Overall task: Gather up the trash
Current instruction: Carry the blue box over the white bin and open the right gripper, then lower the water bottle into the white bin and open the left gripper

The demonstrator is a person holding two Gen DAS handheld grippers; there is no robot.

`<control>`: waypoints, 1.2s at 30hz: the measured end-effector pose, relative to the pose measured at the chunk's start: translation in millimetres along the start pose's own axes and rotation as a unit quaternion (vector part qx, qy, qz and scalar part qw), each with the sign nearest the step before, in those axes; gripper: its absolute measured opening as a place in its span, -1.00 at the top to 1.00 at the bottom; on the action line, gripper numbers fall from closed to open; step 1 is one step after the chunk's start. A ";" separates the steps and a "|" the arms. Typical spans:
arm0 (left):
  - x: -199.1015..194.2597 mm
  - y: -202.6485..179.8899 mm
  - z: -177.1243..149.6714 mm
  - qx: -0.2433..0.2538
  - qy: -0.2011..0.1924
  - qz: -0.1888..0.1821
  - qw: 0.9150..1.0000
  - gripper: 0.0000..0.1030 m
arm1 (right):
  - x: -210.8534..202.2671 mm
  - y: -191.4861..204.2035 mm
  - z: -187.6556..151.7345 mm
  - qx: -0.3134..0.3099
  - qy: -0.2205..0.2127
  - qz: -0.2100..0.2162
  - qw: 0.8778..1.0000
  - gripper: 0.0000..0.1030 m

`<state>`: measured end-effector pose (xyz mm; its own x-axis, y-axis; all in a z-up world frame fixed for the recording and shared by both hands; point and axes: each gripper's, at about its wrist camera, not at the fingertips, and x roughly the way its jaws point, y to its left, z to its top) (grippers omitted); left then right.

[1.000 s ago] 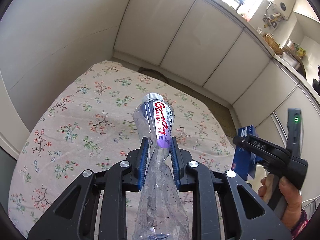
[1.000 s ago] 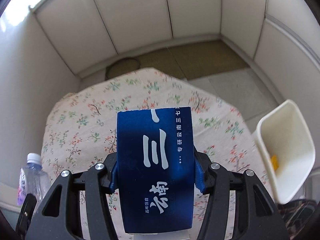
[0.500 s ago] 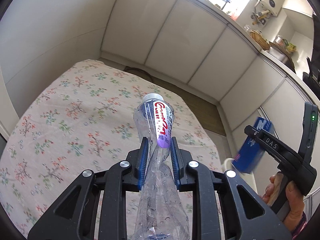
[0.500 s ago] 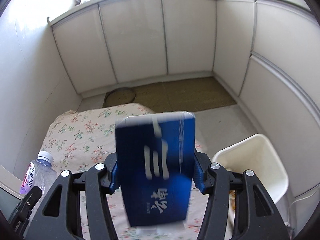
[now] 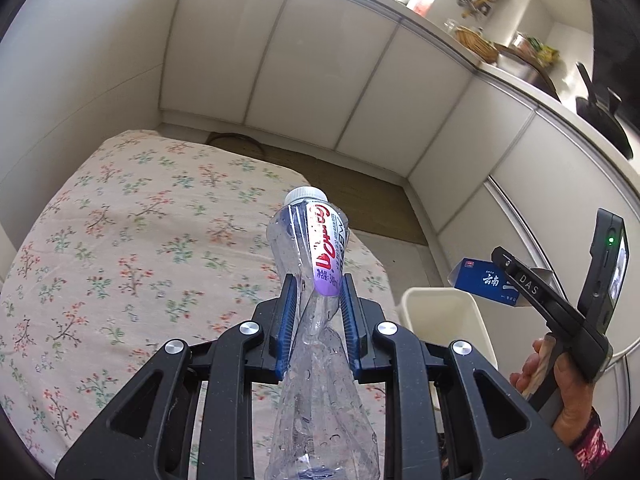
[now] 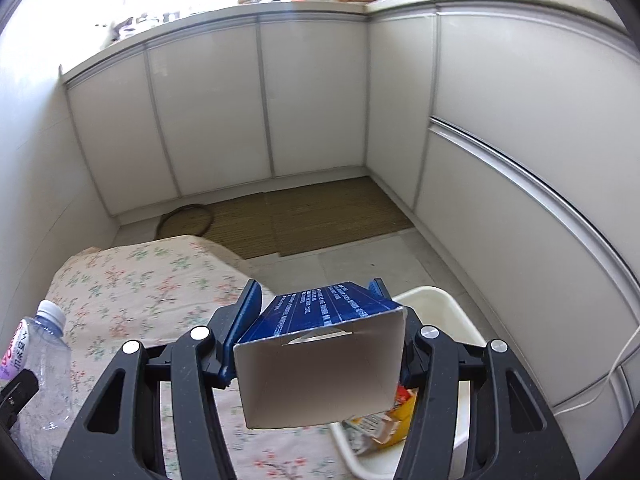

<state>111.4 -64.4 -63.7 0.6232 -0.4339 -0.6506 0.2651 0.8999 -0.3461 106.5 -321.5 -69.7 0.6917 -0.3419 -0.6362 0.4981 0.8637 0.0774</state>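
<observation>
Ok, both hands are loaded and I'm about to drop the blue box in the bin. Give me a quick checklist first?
1. Blue box gripped by the right gripper: ok, it sits between the jaws, tilted with its open end toward the camera.
2. White bin in reach of the box: ok, it stands just beyond the tablecloth edge, below the box.
3. Room in the bin: ok, only some yellow packaging lies inside.
4. Box fully over the opening: cannot tell.
5. Crushed bottle secure in the left gripper: ok, clamped mid-body.
6. Left gripper clear of the drop path: ok, it is over the cloth.
</observation>
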 end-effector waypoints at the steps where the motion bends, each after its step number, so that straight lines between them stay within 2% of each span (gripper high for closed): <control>1: 0.8 -4.5 -1.0 0.004 0.001 0.000 1.000 0.58 | 1.2 -7.7 -0.4 0.004 -0.001 -0.005 1.000 -0.07; 13: 15.7 -66.4 -16.9 0.060 0.023 -0.010 0.998 0.58 | 23.6 -88.3 -11.1 0.050 0.020 -0.053 0.997 -0.07; 19: 27.3 -100.5 -28.7 0.094 0.036 -0.016 0.995 0.58 | 40.7 -114.4 -17.1 0.068 0.047 -0.056 0.995 -0.08; 20: 28.7 -104.7 -30.1 0.098 0.038 -0.017 0.994 0.58 | 43.0 -116.9 -17.7 0.070 0.050 -0.055 0.995 -0.10; 22: 32.4 -115.3 -32.3 0.108 0.041 -0.019 0.993 0.58 | 44.6 -123.2 -19.3 0.073 0.052 -0.052 0.995 -0.34; 24: 37.2 -128.0 -34.1 0.117 0.044 -0.023 0.992 0.58 | 42.8 -129.7 -21.2 0.074 0.049 -0.052 0.995 -0.43; 36: 62.2 -212.7 -37.3 0.180 0.048 -0.063 0.980 0.58 | 26.7 -202.5 -29.2 0.122 0.033 -0.076 0.989 -0.49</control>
<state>66.3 -284.4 -55.8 0.5007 -0.5291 -0.6851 0.5889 0.7883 -0.1784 8.9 -494.7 -124.7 0.5674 -0.4295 -0.7025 0.7106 0.6865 0.1542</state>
